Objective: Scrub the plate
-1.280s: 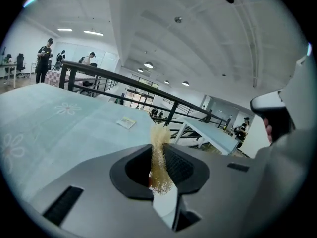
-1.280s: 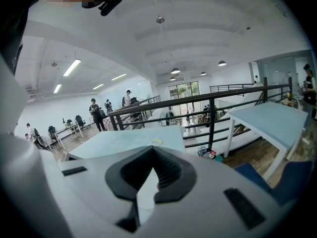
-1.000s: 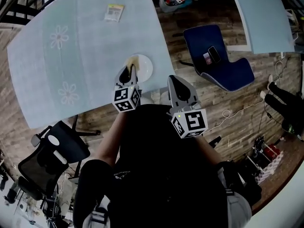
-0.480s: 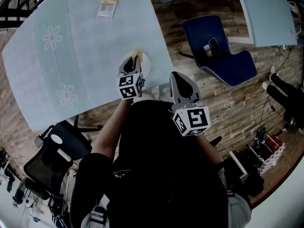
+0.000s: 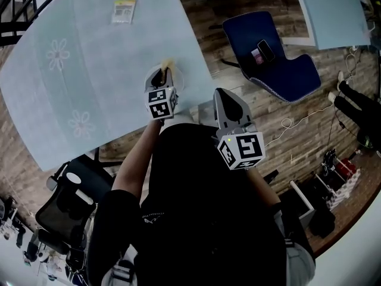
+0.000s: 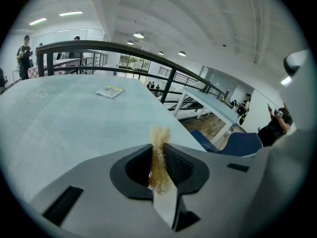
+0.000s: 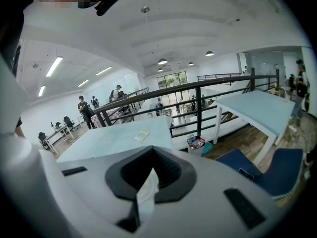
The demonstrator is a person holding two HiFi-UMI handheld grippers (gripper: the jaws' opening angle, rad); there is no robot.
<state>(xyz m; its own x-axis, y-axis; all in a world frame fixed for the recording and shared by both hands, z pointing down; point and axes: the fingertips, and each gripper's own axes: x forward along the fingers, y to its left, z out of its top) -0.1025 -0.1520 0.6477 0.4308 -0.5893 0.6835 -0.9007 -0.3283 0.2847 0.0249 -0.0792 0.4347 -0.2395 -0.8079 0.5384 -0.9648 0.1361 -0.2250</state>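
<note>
Your left gripper (image 5: 161,72) reaches out over the near edge of the pale blue table (image 5: 89,70), its jaws clenched on a tuft of golden scrubber (image 6: 159,145). In the left gripper view the wiry fibres stick up past the pinch line. From your head camera, the scrubber's tip shows at 12 o'clock from the gripper, just over the white plate (image 5: 178,80). The plate sits close to the table's near edge and is largely covered by the gripper, with only a sliver of rim showing at its 3 o'clock side. Whether the scrubber touches the plate cannot be told.

Your right gripper (image 5: 224,95) is held off the table at 4 o'clock from the plate, over the wooden floor (image 5: 297,136) and in front of your chest. Its jaws are closed together, and the right gripper view shows nothing caught between them.

A small yellow-printed packet (image 5: 124,11) lies on the table far off at 11 o'clock from the plate. A blue chair (image 5: 280,70) stands at 2 o'clock from the right gripper, with a phone (image 5: 262,50) resting on its seat. A black office chair (image 5: 62,198) stands at 7 o'clock, beside your left arm.
</note>
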